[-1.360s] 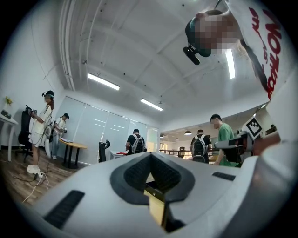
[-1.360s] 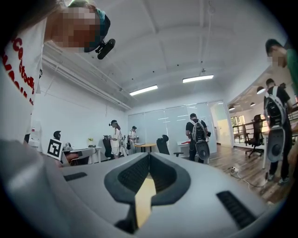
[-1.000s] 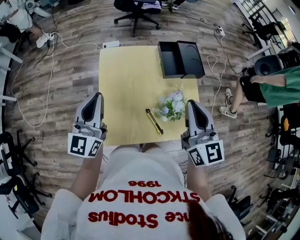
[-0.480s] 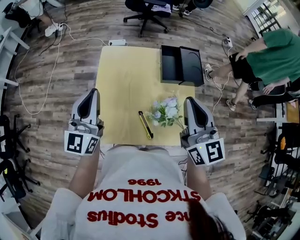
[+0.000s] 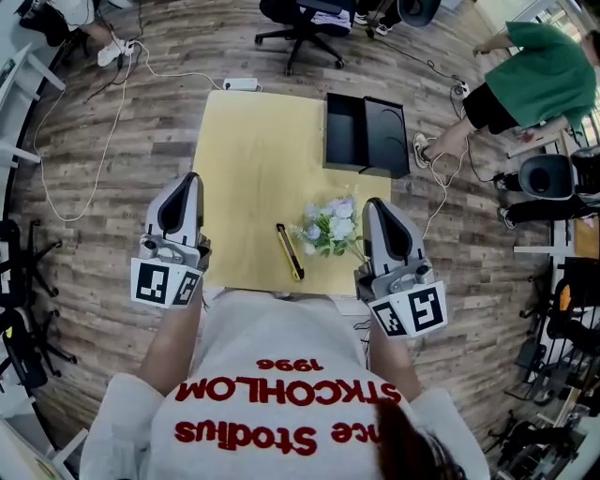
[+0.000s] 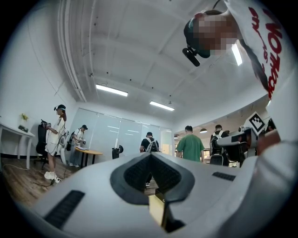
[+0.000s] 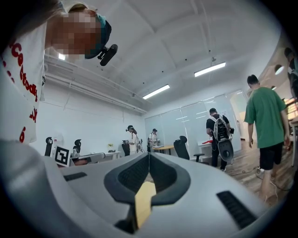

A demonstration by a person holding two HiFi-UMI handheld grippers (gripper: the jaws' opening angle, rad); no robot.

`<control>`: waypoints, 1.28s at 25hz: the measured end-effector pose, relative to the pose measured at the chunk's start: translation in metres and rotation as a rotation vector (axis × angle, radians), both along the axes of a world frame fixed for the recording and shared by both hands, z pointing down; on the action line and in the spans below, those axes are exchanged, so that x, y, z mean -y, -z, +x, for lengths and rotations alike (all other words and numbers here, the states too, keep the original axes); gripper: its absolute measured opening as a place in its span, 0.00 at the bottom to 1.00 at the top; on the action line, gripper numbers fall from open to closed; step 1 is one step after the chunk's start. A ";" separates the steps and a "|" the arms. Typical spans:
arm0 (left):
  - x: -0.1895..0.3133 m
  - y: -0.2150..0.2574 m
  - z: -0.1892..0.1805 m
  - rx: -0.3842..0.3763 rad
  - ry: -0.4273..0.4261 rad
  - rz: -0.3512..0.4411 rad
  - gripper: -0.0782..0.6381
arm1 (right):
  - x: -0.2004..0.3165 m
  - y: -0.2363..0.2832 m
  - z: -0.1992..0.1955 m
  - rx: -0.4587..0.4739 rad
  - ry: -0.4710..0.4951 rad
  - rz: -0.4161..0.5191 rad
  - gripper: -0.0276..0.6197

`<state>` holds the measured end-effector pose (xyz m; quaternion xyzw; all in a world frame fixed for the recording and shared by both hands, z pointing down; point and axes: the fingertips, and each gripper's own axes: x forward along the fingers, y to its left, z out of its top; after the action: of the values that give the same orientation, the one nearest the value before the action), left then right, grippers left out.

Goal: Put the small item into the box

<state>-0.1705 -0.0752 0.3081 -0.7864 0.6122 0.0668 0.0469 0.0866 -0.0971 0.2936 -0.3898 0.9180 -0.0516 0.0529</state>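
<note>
On the yellow table (image 5: 248, 159) lie a slim yellow-and-black small item (image 5: 290, 251) near the front edge and a bunch of pale flowers (image 5: 330, 225) just right of it. An open black box (image 5: 366, 136) sits at the table's far right corner. My left gripper (image 5: 192, 178) hovers at the table's left edge, well left of the item. My right gripper (image 5: 372, 203) hangs right beside the flowers. Both are raised and point out into the room. In the left gripper view (image 6: 150, 157) and the right gripper view (image 7: 149, 155) the jaws meet with nothing between them.
An office chair (image 5: 305, 19) stands beyond the table's far edge, with a power strip (image 5: 241, 83) and cables on the wood floor. A person in green (image 5: 525, 70) is at the upper right. More chairs stand at the right.
Both grippers have kept their places at the table's near corners. The head view has shifted a little, and the person in green has moved toward the upper right.
</note>
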 end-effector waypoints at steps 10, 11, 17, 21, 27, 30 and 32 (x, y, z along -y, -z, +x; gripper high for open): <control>0.014 0.002 -0.013 -0.005 -0.048 -0.017 0.11 | 0.005 -0.004 -0.008 -0.020 -0.073 -0.024 0.05; 0.015 0.001 -0.015 -0.004 -0.051 -0.022 0.11 | 0.003 -0.009 -0.011 -0.029 -0.073 -0.036 0.05; 0.015 -0.020 -0.022 -0.023 -0.073 -0.076 0.11 | -0.024 -0.073 -0.042 -0.128 -0.019 -0.185 0.05; 0.019 -0.035 -0.028 -0.030 -0.085 -0.101 0.11 | -0.048 -0.141 -0.070 -0.273 0.051 -0.263 0.06; 0.019 -0.054 -0.023 -0.043 -0.103 -0.149 0.11 | -0.089 -0.227 -0.082 -0.382 0.109 -0.439 0.19; 0.021 -0.059 -0.021 -0.042 -0.119 -0.155 0.11 | -0.101 -0.269 -0.089 -0.452 0.138 -0.512 0.23; 0.021 -0.062 -0.021 -0.039 -0.127 -0.165 0.11 | -0.108 -0.297 -0.090 -0.503 0.143 -0.573 0.28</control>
<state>-0.1915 -0.0958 0.3702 -0.8235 0.5653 0.0343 -0.0341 -0.0033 0.0106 0.5904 -0.3242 0.8754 -0.2124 -0.2889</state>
